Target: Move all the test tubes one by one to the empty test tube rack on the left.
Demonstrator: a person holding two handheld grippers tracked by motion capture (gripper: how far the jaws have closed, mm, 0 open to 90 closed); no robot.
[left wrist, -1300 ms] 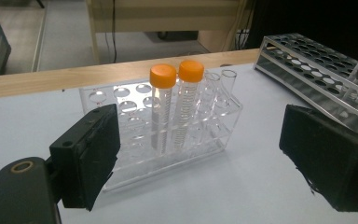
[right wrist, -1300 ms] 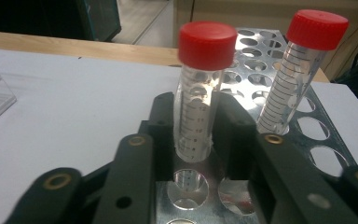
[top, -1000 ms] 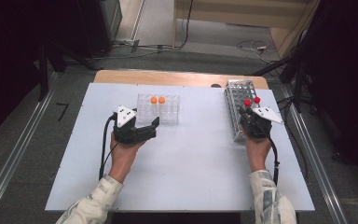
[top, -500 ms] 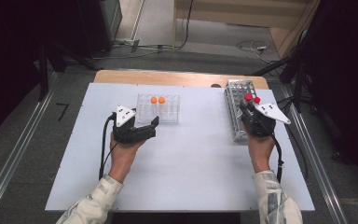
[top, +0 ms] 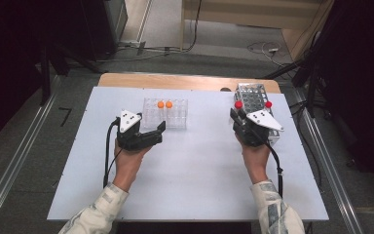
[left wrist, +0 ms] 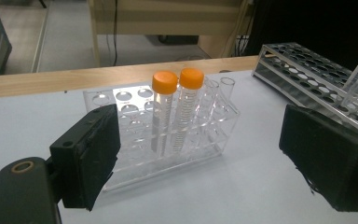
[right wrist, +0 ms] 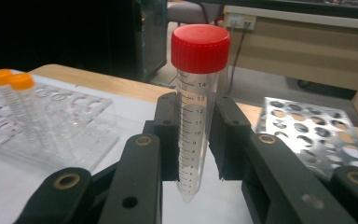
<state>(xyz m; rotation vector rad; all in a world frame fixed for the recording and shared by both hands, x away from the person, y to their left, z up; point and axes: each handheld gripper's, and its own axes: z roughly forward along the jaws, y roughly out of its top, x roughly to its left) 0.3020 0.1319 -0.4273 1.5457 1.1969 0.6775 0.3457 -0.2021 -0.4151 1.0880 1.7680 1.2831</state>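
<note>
My right gripper [top: 238, 118] is shut on a clear tube with a red cap [top: 238, 104] and holds it upright above the table, just left of the metal rack [top: 253, 91]. In the right gripper view the pads [right wrist: 228, 135] press on the red-capped tube [right wrist: 198, 107] from both sides. Another red-capped tube [top: 268, 104] stands in the metal rack. My left gripper [top: 157, 134] is open beside the clear plastic rack [top: 175, 117], which holds two orange-capped tubes [top: 164, 104]. The left gripper view has the orange-capped tubes [left wrist: 177, 107] ahead of its wide-apart pads [left wrist: 93, 154].
The white table top [top: 195, 180] spreads out in front of both hands. A wooden board edge [top: 175, 80] runs along the far side. The metal rack [left wrist: 307, 70] has many vacant holes. A cable [top: 108, 151] trails from my left gripper.
My right gripper has moved left and up, away from the metal rack, carrying the red-capped tube with it. My left gripper has stayed where it was.
</note>
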